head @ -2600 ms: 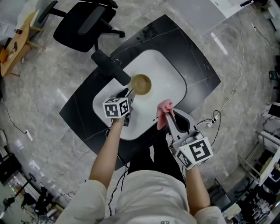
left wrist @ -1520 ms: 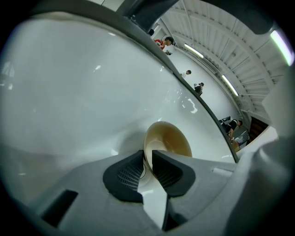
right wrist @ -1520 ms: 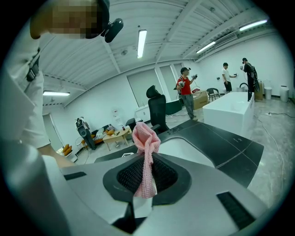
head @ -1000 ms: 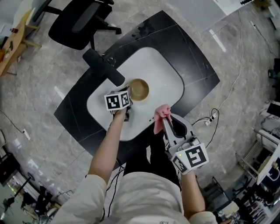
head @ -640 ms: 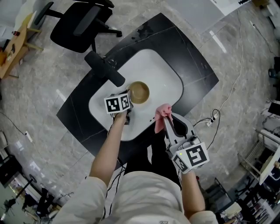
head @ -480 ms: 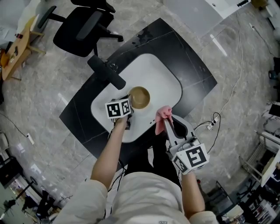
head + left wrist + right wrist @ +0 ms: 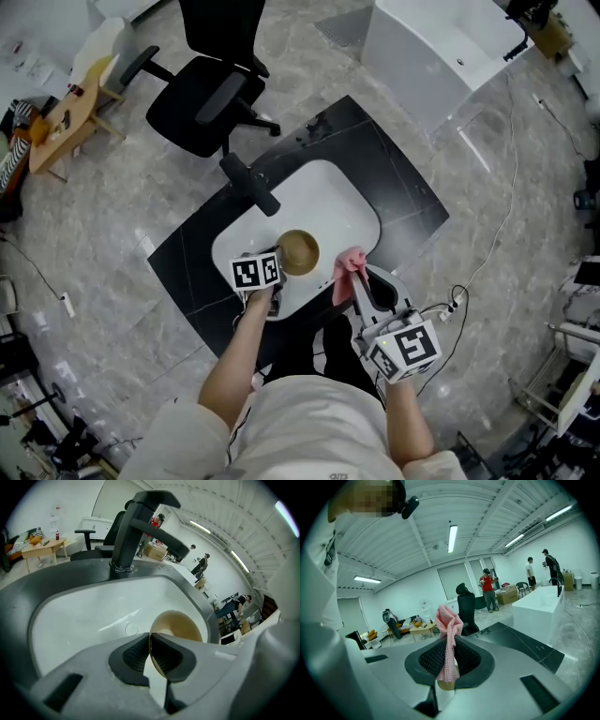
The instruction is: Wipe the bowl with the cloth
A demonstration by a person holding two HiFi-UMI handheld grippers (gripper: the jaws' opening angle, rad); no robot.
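A tan bowl hangs over the white sink, gripped by its rim. My left gripper is shut on that rim; in the left gripper view the thin rim of the bowl passes between the dark pads of my left gripper. My right gripper is shut on a pink cloth, just right of the bowl and apart from it. In the right gripper view the cloth stands bunched up out of my right gripper.
A black faucet reaches over the sink's far left side, also seen as a black faucet ahead. The sink sits in a black counter. An office chair stands beyond it. People stand in the far room.
Both grippers have risen, the left with the bowl lifted off the sink floor and nearer me. The cloth has come closer to the bowl. The head camera has shifted.
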